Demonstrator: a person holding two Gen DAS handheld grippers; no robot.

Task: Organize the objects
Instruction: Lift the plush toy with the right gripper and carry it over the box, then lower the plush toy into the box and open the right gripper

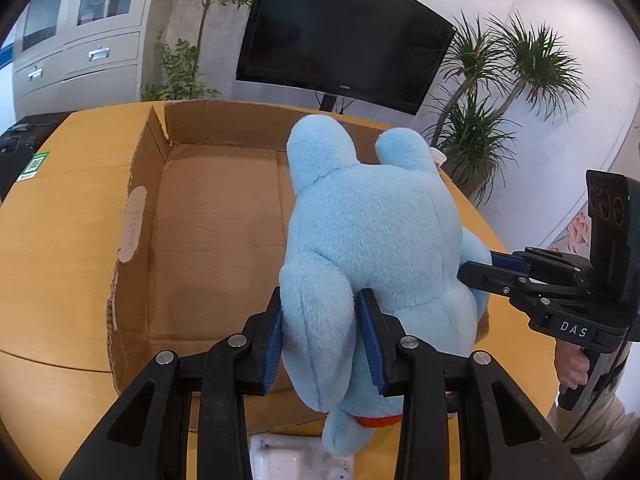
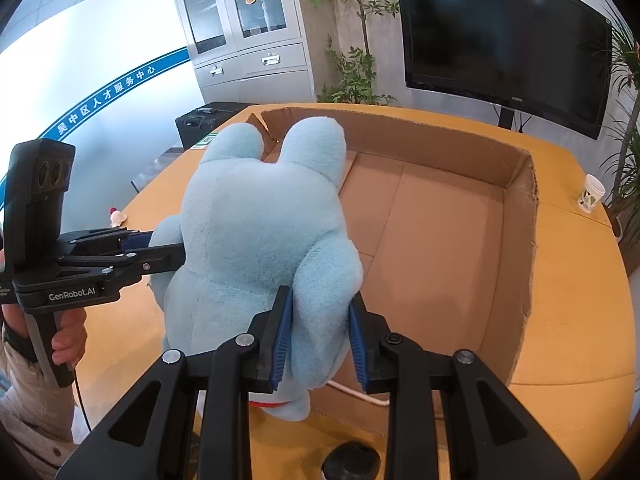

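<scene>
Pale blue plush toy (image 1: 372, 232), fluffy, two rounded ears, held over open cardboard box (image 1: 208, 216) on yellow bench (image 1: 52, 240). Left gripper (image 1: 324, 332) and right gripper (image 2: 320, 332) jaws clamped on toy limbs. Paper cup (image 2: 591, 193) beside box.

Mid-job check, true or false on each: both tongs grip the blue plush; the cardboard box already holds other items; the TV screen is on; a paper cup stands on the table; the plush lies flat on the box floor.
1. Both the left tongs and the right tongs grip the blue plush: true.
2. The cardboard box holds other items: false, its visible floor is bare.
3. The TV is on: false, the screen is dark.
4. A paper cup stands on the table: true.
5. The plush lies on the box floor: false, it is held up at the box's near edge.
</scene>
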